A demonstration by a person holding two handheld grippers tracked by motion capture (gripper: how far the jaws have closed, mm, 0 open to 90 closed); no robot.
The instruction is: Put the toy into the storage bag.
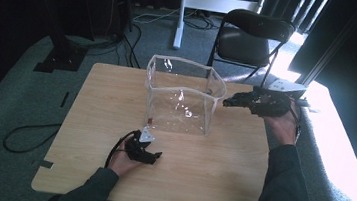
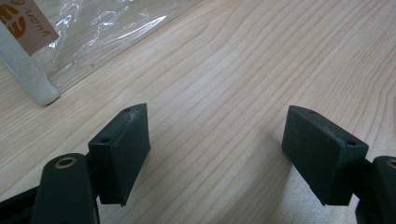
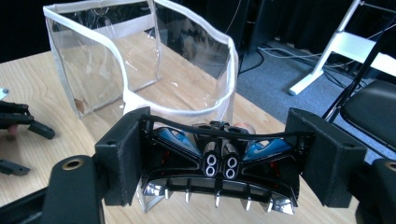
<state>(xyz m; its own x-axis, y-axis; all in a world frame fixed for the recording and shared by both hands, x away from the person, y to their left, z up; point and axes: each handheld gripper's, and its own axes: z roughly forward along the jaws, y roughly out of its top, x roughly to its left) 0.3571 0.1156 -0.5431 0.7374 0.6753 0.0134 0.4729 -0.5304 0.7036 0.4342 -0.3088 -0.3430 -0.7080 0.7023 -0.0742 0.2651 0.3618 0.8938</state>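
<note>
High view: set above the near edge of the desk [image 1: 117, 89], facing forward and down, taking in desk, floor and chair [image 1: 253, 38] beyond. Left gripper view: very close over the desk surface, a corner of the clear bag [image 2: 93, 28] at upper left. Right gripper view: raised at the right, facing left across the same bag. Shared by all three: bag and desk.

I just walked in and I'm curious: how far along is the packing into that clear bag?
Done: the clear bag stands open on the table, apparently empty. In hand: the right gripper clamps a black toy car beside the bag's rim. The left gripper rests open. Left: probably dropping the car inside.
</note>
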